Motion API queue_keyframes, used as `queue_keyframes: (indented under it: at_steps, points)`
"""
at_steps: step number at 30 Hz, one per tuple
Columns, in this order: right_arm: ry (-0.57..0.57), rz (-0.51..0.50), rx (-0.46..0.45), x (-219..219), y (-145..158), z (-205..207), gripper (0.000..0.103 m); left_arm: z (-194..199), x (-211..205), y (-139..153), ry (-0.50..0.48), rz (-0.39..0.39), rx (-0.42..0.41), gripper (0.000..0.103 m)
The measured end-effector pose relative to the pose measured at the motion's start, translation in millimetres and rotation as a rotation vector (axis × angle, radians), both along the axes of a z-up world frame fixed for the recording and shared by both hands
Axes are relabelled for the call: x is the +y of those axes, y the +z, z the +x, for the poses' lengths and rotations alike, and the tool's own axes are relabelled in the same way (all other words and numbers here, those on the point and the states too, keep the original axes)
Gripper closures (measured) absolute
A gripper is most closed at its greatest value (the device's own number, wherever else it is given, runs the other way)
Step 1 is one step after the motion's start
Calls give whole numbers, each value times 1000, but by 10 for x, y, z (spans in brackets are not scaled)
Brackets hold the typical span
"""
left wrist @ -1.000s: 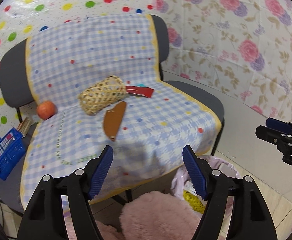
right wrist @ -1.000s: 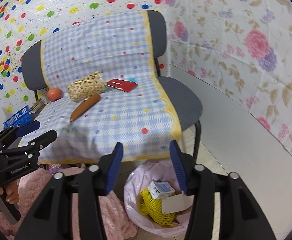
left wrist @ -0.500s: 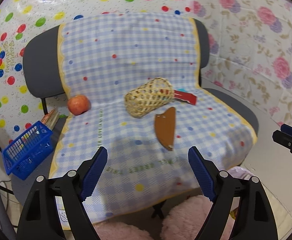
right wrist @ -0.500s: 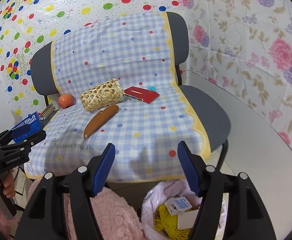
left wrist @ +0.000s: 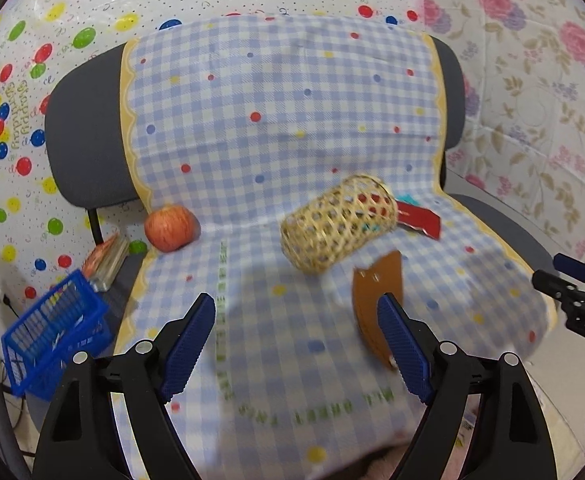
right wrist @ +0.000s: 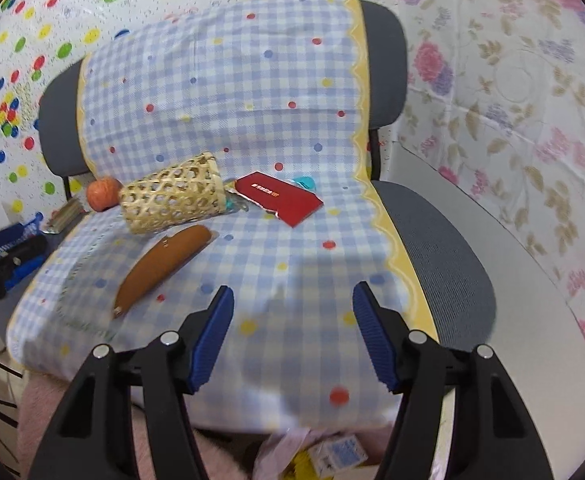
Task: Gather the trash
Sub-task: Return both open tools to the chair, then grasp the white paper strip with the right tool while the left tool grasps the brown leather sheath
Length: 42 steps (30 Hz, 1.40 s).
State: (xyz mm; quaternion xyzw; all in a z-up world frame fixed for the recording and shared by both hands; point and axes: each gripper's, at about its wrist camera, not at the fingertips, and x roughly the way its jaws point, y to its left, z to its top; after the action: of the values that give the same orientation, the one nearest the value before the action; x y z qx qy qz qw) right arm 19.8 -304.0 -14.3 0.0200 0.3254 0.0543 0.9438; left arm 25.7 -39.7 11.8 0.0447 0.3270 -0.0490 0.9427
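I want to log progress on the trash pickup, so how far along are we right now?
Done: some boxes and yellow netting already lie in the pink trash bag below the chair. In hand: nothing; the left hand-held gripper is open and empty, and the right hand-held gripper has its jaws closing on nothing. Left: the red packet and brown wrapper on the seat.

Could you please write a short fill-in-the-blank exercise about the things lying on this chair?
1. The woven basket lies on its ____ on the checked cloth.
2. The round fruit beside the basket is an ____.
3. The flat packet near the basket's open end is ____ in colour.
4. Between the fingers of the right gripper there is ____.

Missing words: side; apple; red; nothing
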Motion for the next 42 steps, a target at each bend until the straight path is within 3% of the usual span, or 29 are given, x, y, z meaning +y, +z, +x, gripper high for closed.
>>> queue_keyframes:
  at_steps: [5,13,22,24,26,28,30,35,42]
  points:
    - [25,-34,9,94,-122,534,41,340,-20,-104,7,-3,10,20]
    - [87,-126,99,288,-412,1357,41,648,-41,-328,-11,-12,53,20]
    - [151,-379,146,606,-621,1924,43,781,7,-412,-6,-34,65,20]
    - [179,-401,142,663,-637,1953,52,783,3,-419,-3,-32,67,20]
    - [195,-440,131,724,-645,1964,73,769,-3,-418,-5,-35,68,20]
    - [202,-453,132,757,-651,1970,82,747,-11,-409,-9,-35,70,20]
    - [196,-423,102,720,-556,1875,89,690,-21,-384,-15,-34,66,20]
    - [104,-194,35,305,-126,1480,101,559,-78,-369,-46,-28,66,20]
    - [-4,141,80,-227,20,792,101,434,-233,-422,-90,-44,99,20]
